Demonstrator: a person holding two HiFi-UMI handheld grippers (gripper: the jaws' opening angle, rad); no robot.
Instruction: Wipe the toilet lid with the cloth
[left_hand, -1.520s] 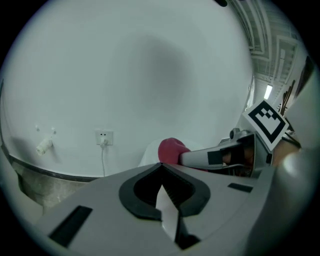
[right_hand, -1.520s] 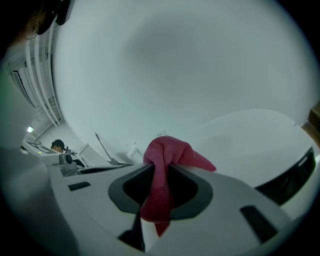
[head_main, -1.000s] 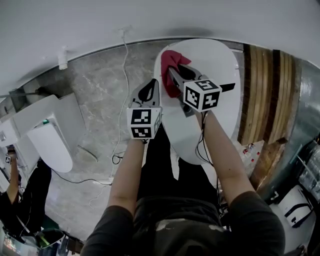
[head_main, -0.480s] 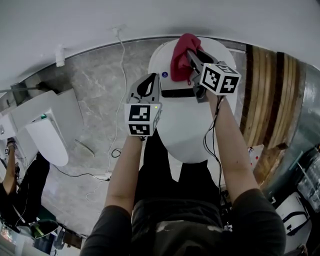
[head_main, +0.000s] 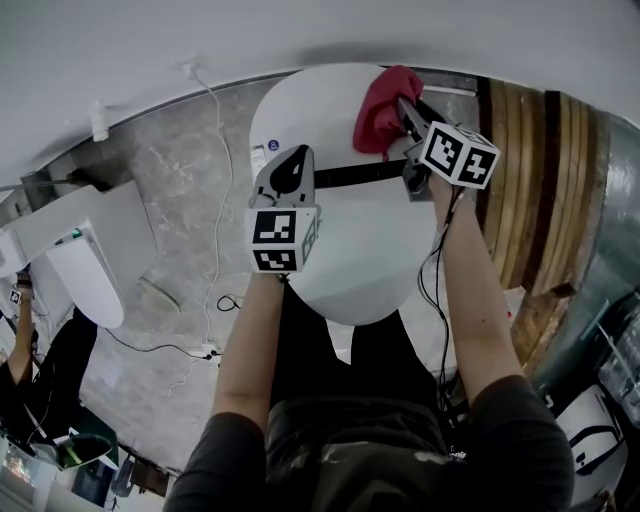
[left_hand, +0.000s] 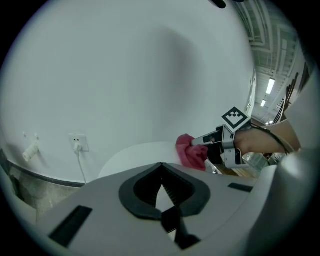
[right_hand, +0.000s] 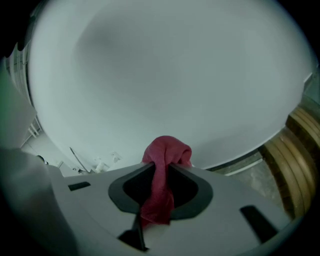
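Grey floor (head_main: 170, 190) below one toilet lid (head_main: 365, 245), one cloth (head_main: 380, 105), two hand-held grippers (head_main: 293, 160) (head_main: 402, 108)

Person wore a dark short-sleeved T-shirt (head_main: 385, 462), pale smudges on front, and black trousers (head_main: 318, 350). Left gripper (head_main: 296, 156) and right gripper (head_main: 406, 106): pale grey shells, black-lined jaws, each bearing a white cube (head_main: 283, 240) with black square markers. Thin black cable (head_main: 441, 290) lay along the right forearm.

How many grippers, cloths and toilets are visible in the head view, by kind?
Grippers: 2, left gripper and right gripper
Cloths: 1, red cloth in the right gripper
Toilets: 2, near toilet and far toilet at left
Total: 5
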